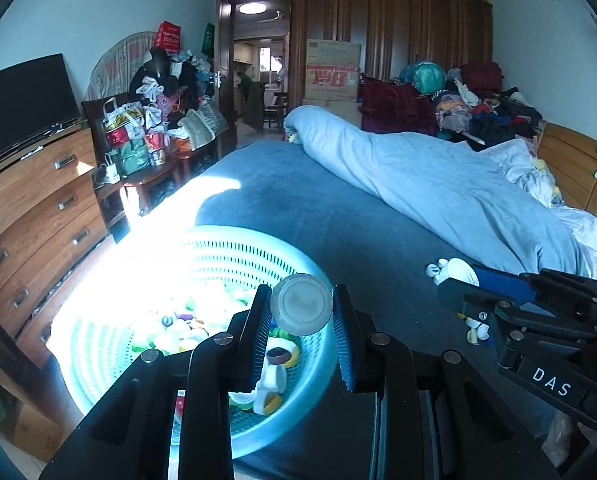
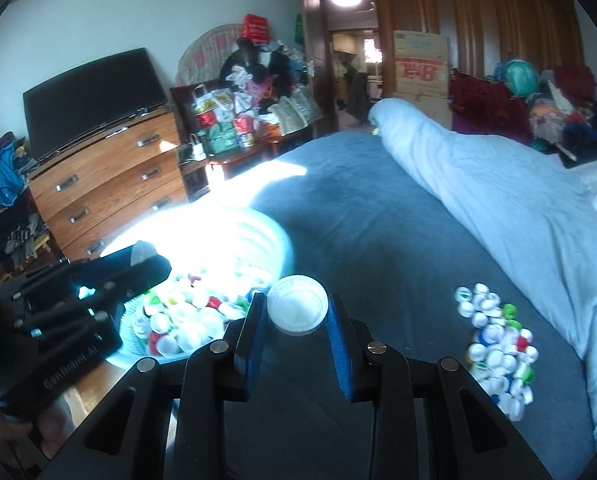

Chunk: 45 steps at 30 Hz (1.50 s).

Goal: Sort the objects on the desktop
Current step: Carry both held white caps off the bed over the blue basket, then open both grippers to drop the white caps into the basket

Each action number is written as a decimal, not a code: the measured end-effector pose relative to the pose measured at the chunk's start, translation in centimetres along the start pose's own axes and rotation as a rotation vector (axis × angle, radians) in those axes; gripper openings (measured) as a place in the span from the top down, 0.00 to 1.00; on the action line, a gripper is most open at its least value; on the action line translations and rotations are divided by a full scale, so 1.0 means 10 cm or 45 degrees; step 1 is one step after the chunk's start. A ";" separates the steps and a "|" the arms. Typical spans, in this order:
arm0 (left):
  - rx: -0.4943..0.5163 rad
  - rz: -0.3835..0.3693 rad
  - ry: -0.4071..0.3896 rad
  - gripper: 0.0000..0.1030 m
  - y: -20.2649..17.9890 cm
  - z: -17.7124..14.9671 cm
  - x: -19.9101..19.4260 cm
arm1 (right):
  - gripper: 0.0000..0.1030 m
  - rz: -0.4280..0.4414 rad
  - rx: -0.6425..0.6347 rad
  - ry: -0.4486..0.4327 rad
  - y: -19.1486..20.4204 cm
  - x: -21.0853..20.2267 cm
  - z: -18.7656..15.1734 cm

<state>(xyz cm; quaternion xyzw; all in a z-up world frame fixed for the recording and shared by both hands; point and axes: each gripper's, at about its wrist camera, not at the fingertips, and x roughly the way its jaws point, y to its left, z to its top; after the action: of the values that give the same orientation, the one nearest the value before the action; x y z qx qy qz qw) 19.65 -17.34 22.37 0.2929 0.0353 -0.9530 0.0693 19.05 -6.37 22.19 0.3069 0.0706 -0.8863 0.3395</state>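
Note:
My left gripper (image 1: 301,308) is shut on a round grey-white cap (image 1: 301,305), held over the near rim of a pale green slotted basket (image 1: 98,344) full of bottle caps. My right gripper (image 2: 297,312) is shut on a white round cap (image 2: 297,310), held above the blue bedsheet just right of the basket (image 2: 274,236). A pile of loose caps (image 2: 498,348) lies on the sheet to the right. The right gripper body shows in the left wrist view (image 1: 538,320); the left gripper body shows in the right wrist view (image 2: 78,304).
A rolled light-blue duvet (image 1: 438,184) crosses the bed at right. A wooden dresser (image 1: 30,216) with a TV stands at left, a cluttered side table (image 1: 146,148) behind it. Strong sunlight washes out the basket's far side.

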 end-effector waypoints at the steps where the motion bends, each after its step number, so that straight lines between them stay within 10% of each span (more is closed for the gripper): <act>1: -0.001 0.006 0.013 0.75 0.04 0.00 0.02 | 0.68 0.011 -0.003 0.004 0.04 0.04 0.03; 33: -0.045 0.181 0.512 0.75 1.16 -0.32 0.92 | 0.68 0.235 -0.101 0.339 0.89 1.32 0.31; 45: -0.041 0.161 0.536 0.75 1.28 -0.32 0.99 | 0.68 0.241 -0.108 0.372 1.00 1.43 0.26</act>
<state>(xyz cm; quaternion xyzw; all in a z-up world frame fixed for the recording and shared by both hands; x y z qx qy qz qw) 15.26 -30.76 13.86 0.4861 0.0459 -0.8637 0.1249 15.88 -22.78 16.60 0.4232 0.1274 -0.7925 0.4204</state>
